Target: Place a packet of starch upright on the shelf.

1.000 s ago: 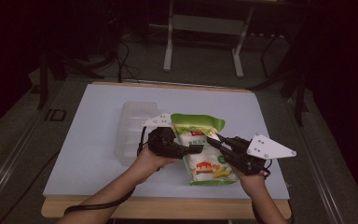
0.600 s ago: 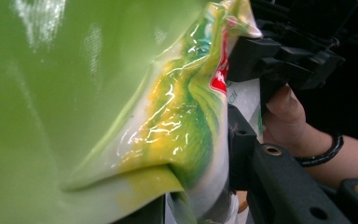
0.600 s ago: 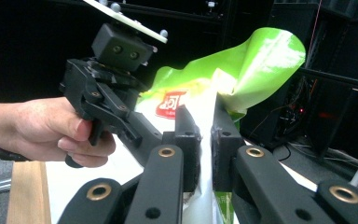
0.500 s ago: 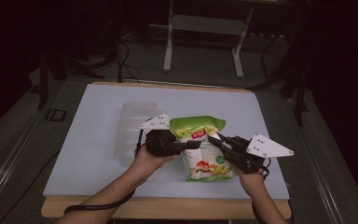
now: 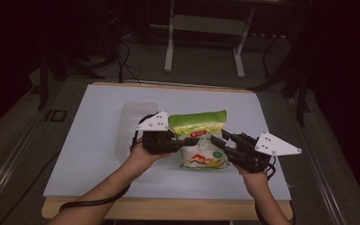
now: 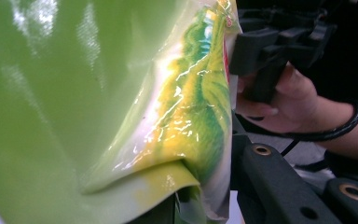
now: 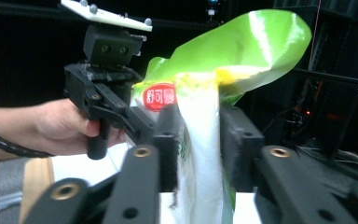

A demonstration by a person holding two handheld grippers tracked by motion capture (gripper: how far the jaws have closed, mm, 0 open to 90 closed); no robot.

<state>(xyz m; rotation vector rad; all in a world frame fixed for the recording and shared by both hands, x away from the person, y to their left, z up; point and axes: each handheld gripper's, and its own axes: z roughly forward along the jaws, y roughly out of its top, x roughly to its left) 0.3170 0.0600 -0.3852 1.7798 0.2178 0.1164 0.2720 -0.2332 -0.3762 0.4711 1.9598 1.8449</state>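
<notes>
A green snack bag (image 5: 199, 140) with a yellow and white printed front is held up over the white table (image 5: 89, 173), between the two grippers. My left gripper (image 5: 186, 143) is shut on the bag's left edge. In the left gripper view the glossy green bag (image 6: 74, 93) folds into the jaws, and the right gripper (image 6: 261, 51) shows behind it. My right gripper (image 5: 219, 141) has just been opening. In the right gripper view the bag (image 7: 242, 46) stands between its pads (image 7: 168, 140), which sit loosely at its sides. The left gripper (image 7: 137, 123) grips the bag's far side.
A clear plastic container (image 5: 133, 126) lies on the table just left of the left hand. The table's wooden front edge (image 5: 168, 208) runs below the forearms. A metal stand (image 5: 206, 28) and cables are on the dark floor beyond the table.
The bag has come up from lying nearly flat to standing upright between the grippers. The left jaws closed on its left edge. The right jaws spread apart around its right edge.
</notes>
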